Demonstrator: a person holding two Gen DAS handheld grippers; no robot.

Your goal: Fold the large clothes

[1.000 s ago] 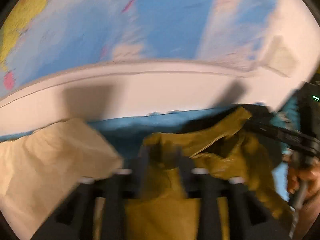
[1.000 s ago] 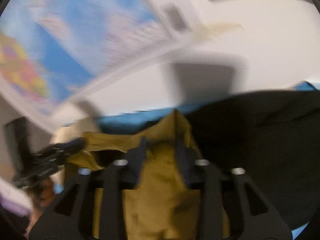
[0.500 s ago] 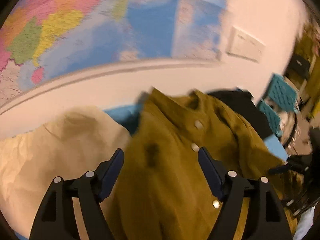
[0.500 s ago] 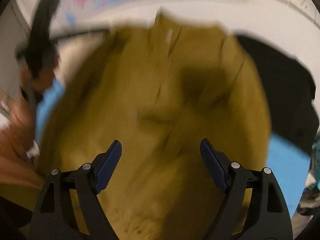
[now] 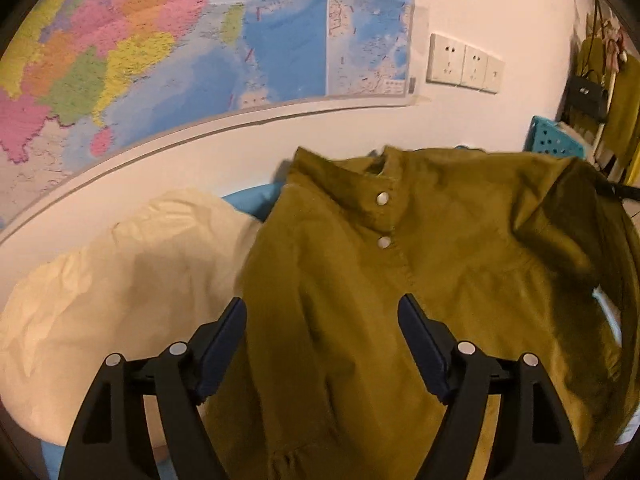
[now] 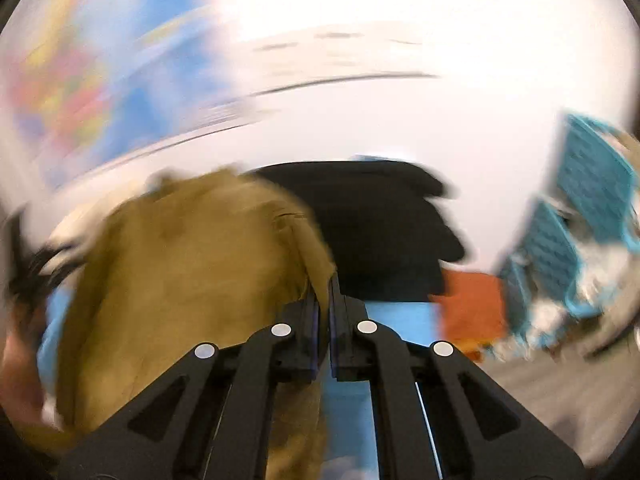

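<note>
An olive-green jacket (image 5: 420,280) with white snap buttons lies spread on the blue surface, collar toward the wall. My left gripper (image 5: 322,312) is open and empty, hovering over the jacket's left side. In the blurred right wrist view, my right gripper (image 6: 323,292) is shut on the right edge of the olive jacket (image 6: 180,280), which hangs to the left of the fingers.
A cream garment (image 5: 112,280) lies left of the jacket. A black garment (image 6: 380,232) lies behind it by the wall. A map (image 5: 180,40) and sockets (image 5: 464,64) are on the wall. Teal baskets (image 6: 580,208) and an orange item (image 6: 472,308) stand at right.
Both grippers let go of the jacket and it dropped flat. The left gripper stays open above it. The right gripper has swung right and closed on the jacket's edge.
</note>
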